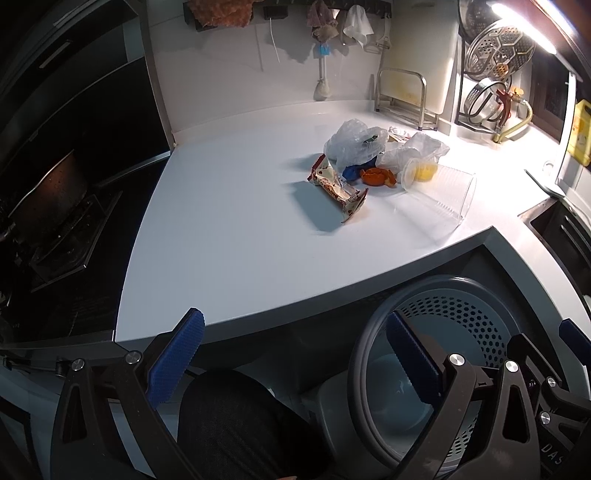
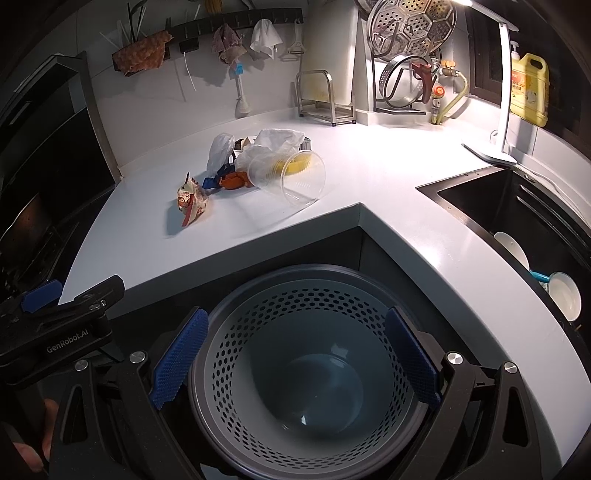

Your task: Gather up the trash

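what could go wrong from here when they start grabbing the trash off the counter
The clear plastic cup lies on its side near the counter's front edge, so a nudge could roll it off, perhaps missing the perforated bin. The plastic bags are tangled with the orange peel, so lifting one may drag or scatter the rest.

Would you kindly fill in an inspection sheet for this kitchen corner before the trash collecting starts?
Surface: white countertop, lit, dry-looking.
Job's things: snack wrapper, plastic bags, orange peel, clear cup lying on its side; perforated bin below, nothing seen inside.
Clutter: nothing seen beyond the trash pile.
Grippers: left gripper open, empty; right gripper open over bin.
Cables: nothing seen.
Surroundings: sink with dishes, detergent bottle, steamer rack.
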The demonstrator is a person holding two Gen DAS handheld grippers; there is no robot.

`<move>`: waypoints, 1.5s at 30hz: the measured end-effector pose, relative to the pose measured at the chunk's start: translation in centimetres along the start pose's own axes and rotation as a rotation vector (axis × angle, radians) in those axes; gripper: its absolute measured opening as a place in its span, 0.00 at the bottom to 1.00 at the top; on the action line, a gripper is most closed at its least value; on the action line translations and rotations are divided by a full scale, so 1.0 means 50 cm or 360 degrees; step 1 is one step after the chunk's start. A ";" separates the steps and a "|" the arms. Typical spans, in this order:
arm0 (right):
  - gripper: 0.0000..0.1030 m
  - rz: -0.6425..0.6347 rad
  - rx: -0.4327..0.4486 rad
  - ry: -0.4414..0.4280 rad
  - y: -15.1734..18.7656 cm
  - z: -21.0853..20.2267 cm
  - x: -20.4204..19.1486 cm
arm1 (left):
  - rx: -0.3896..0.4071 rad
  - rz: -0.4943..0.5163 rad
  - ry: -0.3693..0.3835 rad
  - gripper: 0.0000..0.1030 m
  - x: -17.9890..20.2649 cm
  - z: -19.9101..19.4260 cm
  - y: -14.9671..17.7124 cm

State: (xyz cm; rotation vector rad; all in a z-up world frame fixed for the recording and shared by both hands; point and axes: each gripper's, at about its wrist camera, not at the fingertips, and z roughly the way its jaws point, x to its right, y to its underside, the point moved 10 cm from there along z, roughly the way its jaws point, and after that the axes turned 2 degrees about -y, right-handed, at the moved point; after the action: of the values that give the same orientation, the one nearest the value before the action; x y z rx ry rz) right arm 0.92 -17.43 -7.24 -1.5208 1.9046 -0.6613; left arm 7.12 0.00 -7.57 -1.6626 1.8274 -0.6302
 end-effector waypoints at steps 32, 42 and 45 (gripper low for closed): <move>0.90 -0.0003 0.0001 -0.0004 -0.002 0.000 -0.001 | 0.0004 0.0005 -0.0010 0.94 0.002 0.001 0.000; 0.90 0.0001 -0.0006 -0.0007 0.000 0.005 -0.001 | 0.0003 0.0000 -0.0014 0.94 -0.004 0.006 0.003; 0.90 0.0006 -0.0003 -0.0016 0.002 0.010 0.000 | 0.0003 -0.0002 -0.0020 0.94 -0.006 0.009 0.004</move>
State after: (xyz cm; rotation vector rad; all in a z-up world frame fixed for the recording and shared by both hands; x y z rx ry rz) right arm 1.22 -17.42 -7.64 -1.5187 1.9007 -0.6489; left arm 7.30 0.35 -7.99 -1.6631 1.8167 -0.6205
